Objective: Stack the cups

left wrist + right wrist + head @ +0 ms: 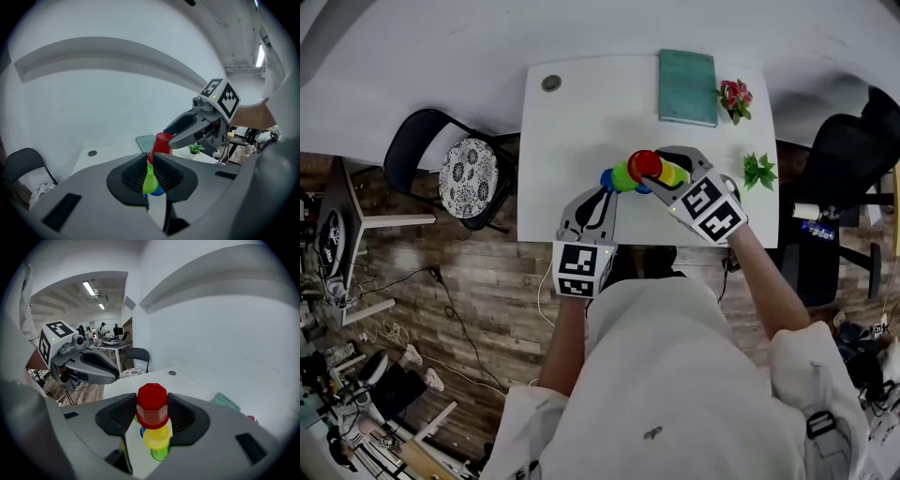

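We judge the stacking only partly done. The right gripper [152, 414] clamps the red cup [152, 404] upside down by its sides, just above the yellow cup [157, 438], and the other cups sit bunched on the tabletop [572, 112], right of its middle and nearer the front edge; we cannot tell whether any are nested. The left gripper [149, 169] pinches the wall of the green cup [149, 182], with the blue cup [158, 190] just beside it. Both forearms reach forward, and the grippers tilt downward toward the cluster, the right one more steeply.
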`<state>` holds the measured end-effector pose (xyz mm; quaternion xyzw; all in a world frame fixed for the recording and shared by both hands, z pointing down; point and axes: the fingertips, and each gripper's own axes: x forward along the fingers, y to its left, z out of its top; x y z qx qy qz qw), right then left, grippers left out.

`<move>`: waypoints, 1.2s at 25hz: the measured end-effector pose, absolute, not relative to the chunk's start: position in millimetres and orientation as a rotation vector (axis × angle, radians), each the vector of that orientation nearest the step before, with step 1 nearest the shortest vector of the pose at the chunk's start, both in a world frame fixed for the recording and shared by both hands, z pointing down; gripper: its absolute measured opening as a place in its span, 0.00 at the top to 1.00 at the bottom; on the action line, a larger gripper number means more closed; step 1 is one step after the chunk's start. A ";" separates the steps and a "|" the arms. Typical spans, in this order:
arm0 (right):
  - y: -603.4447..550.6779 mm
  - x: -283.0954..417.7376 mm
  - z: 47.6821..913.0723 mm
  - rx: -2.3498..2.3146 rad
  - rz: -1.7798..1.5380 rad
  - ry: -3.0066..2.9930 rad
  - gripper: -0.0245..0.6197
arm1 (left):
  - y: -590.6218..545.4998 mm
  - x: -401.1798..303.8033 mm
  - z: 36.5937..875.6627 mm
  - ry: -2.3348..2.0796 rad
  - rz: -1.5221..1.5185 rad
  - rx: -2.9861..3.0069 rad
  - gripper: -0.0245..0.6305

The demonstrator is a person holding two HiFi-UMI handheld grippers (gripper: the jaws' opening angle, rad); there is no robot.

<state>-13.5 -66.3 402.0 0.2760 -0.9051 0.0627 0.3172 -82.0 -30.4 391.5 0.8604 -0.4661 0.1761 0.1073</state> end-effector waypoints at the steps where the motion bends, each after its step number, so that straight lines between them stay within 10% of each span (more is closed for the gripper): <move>1: -66.0 -15.1 403.3 0.724 0.164 -2.380 0.63 | -30.4 -82.6 391.9 -1.368 0.519 2.533 0.89; 30: -42.4 12.3 364.7 0.862 0.185 -2.505 0.67 | -13.4 -68.0 391.3 -1.388 0.466 2.494 0.91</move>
